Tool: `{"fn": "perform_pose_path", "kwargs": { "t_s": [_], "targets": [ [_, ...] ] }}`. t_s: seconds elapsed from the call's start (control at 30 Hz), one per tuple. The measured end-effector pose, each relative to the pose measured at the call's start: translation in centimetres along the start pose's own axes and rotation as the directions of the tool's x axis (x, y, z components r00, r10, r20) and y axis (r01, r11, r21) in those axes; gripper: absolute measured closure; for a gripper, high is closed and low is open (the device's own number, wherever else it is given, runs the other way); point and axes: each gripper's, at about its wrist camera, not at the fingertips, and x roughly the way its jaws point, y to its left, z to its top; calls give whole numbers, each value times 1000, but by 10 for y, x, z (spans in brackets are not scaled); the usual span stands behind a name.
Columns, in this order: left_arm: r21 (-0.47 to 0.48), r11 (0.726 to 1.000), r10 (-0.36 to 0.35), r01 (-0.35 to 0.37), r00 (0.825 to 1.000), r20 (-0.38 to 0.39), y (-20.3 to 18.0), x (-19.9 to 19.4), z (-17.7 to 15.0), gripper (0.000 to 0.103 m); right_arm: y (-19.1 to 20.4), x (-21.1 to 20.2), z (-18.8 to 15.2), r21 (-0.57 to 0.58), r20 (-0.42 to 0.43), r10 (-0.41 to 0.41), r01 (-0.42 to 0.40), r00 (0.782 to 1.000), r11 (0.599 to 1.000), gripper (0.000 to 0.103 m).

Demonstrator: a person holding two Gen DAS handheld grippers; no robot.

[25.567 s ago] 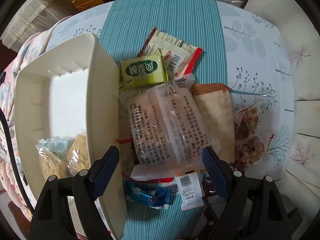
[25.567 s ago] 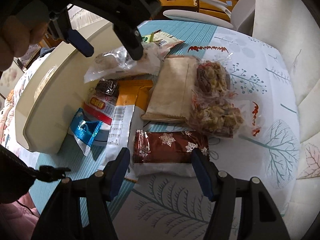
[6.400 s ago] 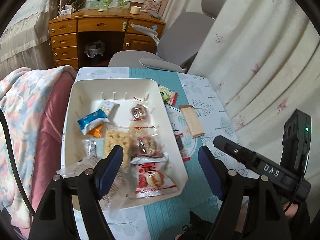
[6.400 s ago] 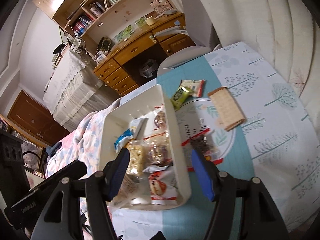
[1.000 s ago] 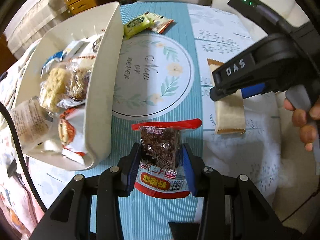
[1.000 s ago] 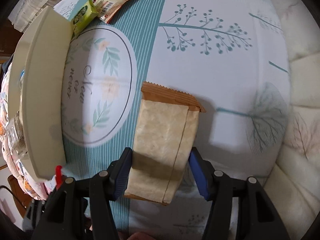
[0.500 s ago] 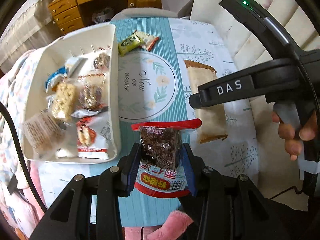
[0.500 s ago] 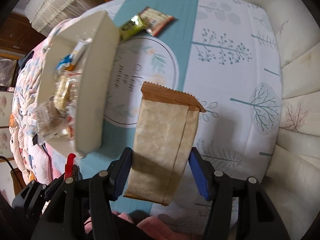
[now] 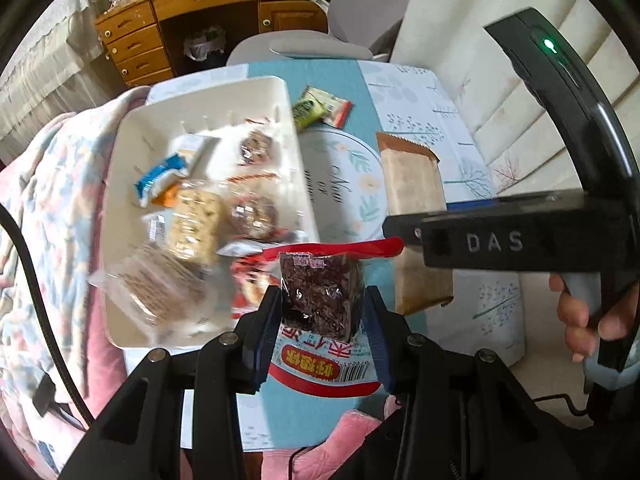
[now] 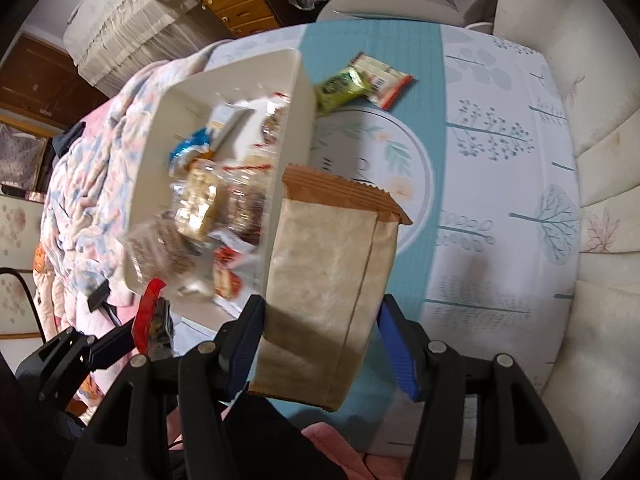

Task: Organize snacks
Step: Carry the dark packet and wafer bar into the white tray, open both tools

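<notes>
Above the surface [image 10: 500,92], my left tongs [image 9: 322,322] clench a red-edged packet of dark snack [image 9: 320,304], and my right tongs [image 10: 320,340] grip a brown paper pack [image 10: 332,264]. Beside them sits the white bin [image 9: 120,168], its blurred contents seemingly wrapped snacks.

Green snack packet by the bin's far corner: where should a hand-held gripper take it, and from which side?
Come from above and pinch across the short width of the green snack packet. It lies flat on the tablecloth. Approach from its open near side; the white bin crowds one end and the red-edged packet lies against it.
</notes>
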Motion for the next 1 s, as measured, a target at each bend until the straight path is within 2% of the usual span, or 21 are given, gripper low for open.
{"fn": "perform_pose_path", "kwargs": {
  "t_s": [0.33, 0.67, 0.77, 0.87, 0.93, 1.0],
  "targets": [
    [-16, 1000, 22, -21, 998, 56, 78, -15, 13, 63, 49, 4, 6, 69, 90, 63, -70, 994, 995, 45],
    [-19, 1000, 7, -5, 994, 110, 138, -7, 28, 62, 77, 19, 14, 118, 218, 126, -154, 968, 981, 44],
    [-13, 1000, -23, 24, 994, 107, 148, -3, 30, 57, 81, 24, 15, 115, 251, 143, -176, 957, 978, 42],
    [-10, 996, -82, 84, 990, 115, 154, -4, 31, 52, 84, 26, 15, 111, 273, 103, -138, 956, 984, 38],
    [-3, 996, -92, 93, 989, 114, 155, -5, 34, 40, 84, 24, 14, 122, 286, 106, -146, 952, 982, 36],
    [16, 996, -93, 91, 989, 117, 153, -7, 36, 40, 81, 21, 13, 136, 296, 97, -143, 950, 980, 36]
  ]
}}
